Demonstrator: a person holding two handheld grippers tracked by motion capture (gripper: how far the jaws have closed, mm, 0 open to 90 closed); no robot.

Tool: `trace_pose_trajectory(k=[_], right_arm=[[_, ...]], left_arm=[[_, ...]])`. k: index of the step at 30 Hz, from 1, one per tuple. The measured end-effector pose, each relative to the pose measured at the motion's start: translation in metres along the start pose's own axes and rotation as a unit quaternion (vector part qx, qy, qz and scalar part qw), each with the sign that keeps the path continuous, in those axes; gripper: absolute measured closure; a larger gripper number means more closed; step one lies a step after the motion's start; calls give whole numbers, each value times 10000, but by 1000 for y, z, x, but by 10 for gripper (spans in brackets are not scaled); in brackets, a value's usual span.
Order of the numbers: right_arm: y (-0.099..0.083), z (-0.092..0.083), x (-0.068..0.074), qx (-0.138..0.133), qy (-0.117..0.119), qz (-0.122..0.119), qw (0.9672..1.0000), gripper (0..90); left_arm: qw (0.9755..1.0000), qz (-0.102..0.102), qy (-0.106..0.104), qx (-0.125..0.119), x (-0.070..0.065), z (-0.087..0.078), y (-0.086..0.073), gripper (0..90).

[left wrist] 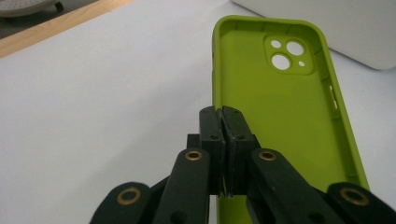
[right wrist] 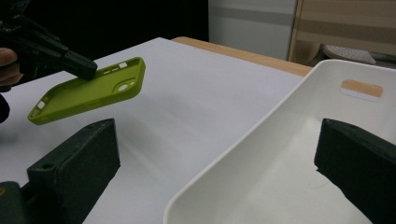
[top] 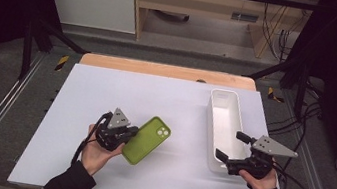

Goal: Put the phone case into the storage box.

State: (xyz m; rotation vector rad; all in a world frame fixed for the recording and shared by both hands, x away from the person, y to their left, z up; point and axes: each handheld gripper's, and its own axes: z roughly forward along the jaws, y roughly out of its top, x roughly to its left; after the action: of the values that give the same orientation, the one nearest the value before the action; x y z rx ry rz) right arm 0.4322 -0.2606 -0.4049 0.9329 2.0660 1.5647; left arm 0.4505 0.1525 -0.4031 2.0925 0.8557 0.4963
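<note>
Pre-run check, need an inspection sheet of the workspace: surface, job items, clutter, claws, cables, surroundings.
Surface: white sheet over a wooden table top, bare apart from the job's things.
Job's things: green phone case, open side up, lifted off the sheet; white bin, empty.
Clutter: nothing seen.
Claws: left claw shut on the case's side wall; right claw open, astride the bin's near wall, not touching.
Cables: one trails from each claw.
Surroundings: metal frame rails, wooden furniture behind.
</note>
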Motion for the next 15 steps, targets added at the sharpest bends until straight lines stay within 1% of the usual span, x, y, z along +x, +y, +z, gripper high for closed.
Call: trace_pose_trajectory(k=[1, 2, 4, 15], right_arm=[[0, 0, 0, 0, 0, 0, 10000, 7], [2, 2, 3, 32, 32, -28, 10000, 8], [4, 4, 5, 53, 73, -43, 9999, 8], [12, 19, 20, 237, 233, -149, 9993, 8]], left_arm=[[10000, 0, 0, 0, 0, 0, 0, 879], [10000, 52, -5, -9, -2, -1, 1, 879], [10000, 88, -11, -20, -3, -2, 2, 879], [9998, 191, -51, -85, -8, -3, 5, 879]])
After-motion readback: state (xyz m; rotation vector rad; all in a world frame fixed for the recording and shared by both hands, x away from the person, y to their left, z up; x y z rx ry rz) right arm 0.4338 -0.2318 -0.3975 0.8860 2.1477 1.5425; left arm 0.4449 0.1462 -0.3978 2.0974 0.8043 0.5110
